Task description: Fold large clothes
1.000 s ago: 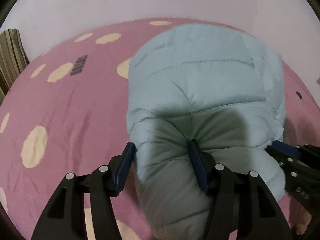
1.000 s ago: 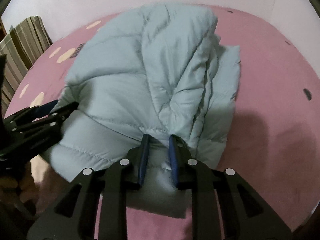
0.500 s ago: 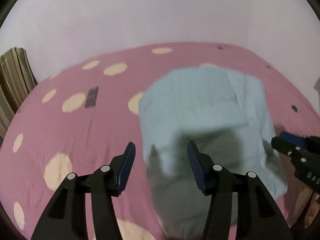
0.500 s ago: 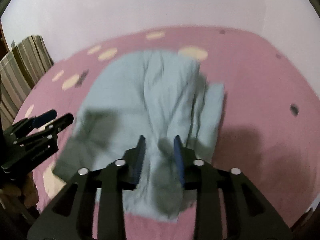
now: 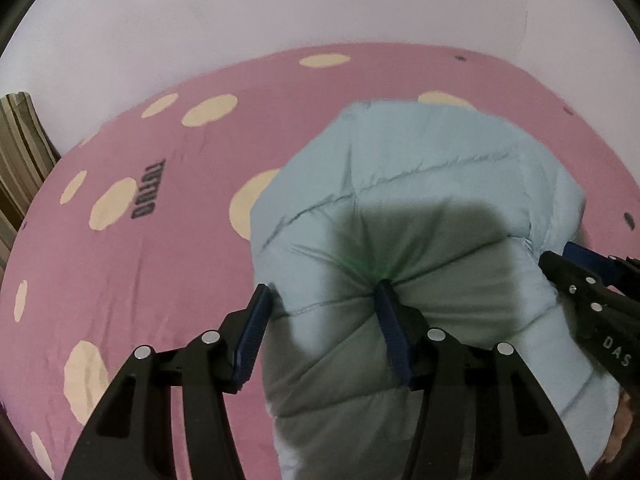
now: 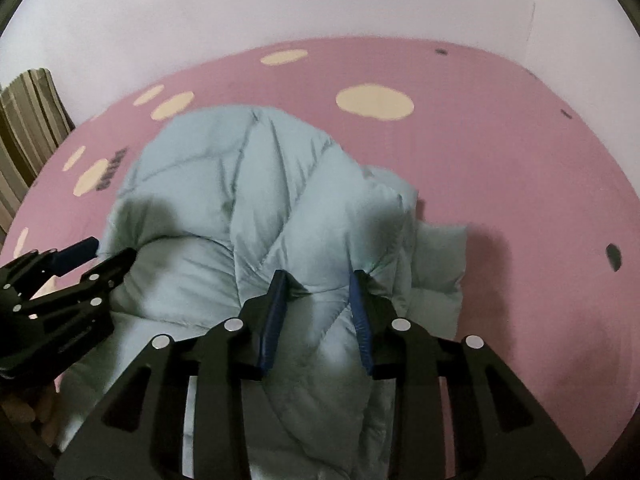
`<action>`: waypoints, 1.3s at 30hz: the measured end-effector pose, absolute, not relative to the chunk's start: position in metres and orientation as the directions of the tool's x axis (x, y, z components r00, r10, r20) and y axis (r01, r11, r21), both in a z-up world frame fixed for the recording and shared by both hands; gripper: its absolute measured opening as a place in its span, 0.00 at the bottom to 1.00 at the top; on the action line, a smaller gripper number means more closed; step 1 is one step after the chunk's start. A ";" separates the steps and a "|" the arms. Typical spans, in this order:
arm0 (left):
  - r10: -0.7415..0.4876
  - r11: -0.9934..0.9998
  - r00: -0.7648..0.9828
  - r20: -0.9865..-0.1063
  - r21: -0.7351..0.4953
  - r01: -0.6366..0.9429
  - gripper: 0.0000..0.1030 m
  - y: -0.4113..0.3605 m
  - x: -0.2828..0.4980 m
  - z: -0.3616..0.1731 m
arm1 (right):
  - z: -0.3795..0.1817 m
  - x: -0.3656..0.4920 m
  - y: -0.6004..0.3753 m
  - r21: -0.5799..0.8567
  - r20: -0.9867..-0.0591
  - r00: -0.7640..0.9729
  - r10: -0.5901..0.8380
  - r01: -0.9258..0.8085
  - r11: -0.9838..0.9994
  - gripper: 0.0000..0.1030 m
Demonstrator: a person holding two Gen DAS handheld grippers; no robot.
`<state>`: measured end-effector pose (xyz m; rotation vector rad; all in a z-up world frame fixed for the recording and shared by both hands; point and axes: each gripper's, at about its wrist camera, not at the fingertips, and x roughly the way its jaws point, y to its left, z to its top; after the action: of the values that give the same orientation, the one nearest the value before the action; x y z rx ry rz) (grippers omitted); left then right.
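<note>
A pale blue quilted puffer jacket (image 5: 420,208) lies folded in a thick bundle on the pink bed sheet (image 5: 140,280). My left gripper (image 5: 322,300) is open, its jaws straddling the jacket's near left edge, the right fingertip (image 5: 384,292) pressing into the fabric. In the right wrist view the jacket (image 6: 248,200) fills the middle. My right gripper (image 6: 318,286) is open with its jaws on either side of a puffed ridge of the jacket. Each gripper shows at the edge of the other's view: the right one (image 5: 580,268), the left one (image 6: 92,256).
The pink sheet has cream spots (image 6: 374,102) and dark lettering (image 5: 146,196). A pale wall (image 5: 280,12) stands behind the bed. A striped cushion or curtain (image 5: 20,148) is at the far left. Bare sheet lies to the jacket's right (image 6: 540,200).
Both grippers pulled back and up half a second ago, then came down onto the jacket's near edge again. The right gripper's jaws are wider apart than one second ago.
</note>
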<state>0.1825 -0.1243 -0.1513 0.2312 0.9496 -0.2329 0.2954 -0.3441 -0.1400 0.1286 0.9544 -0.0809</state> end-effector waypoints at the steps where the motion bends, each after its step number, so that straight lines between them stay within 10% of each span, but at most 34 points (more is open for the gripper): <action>1: -0.088 0.950 0.557 -0.826 0.099 0.296 0.54 -0.127 0.183 -0.156 | -0.146 0.297 -0.345 0.074 -0.821 0.570 -0.012 0.128 0.989 0.30; 34: -0.073 0.956 0.607 -0.791 0.119 0.269 0.54 -0.134 0.185 -0.181 | -0.170 0.301 -0.338 0.029 -0.784 0.617 -0.073 0.153 0.988 0.31; 39: -0.054 0.965 0.614 -0.788 0.116 0.233 0.68 -0.128 0.181 -0.169 | -0.156 0.291 -0.333 0.002 -0.775 0.624 -0.100 0.161 0.987 0.37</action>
<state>0.1814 -0.1280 -0.1689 0.2159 0.8964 -0.1668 0.2909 -0.3331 -0.1556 0.0740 0.8842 -0.1502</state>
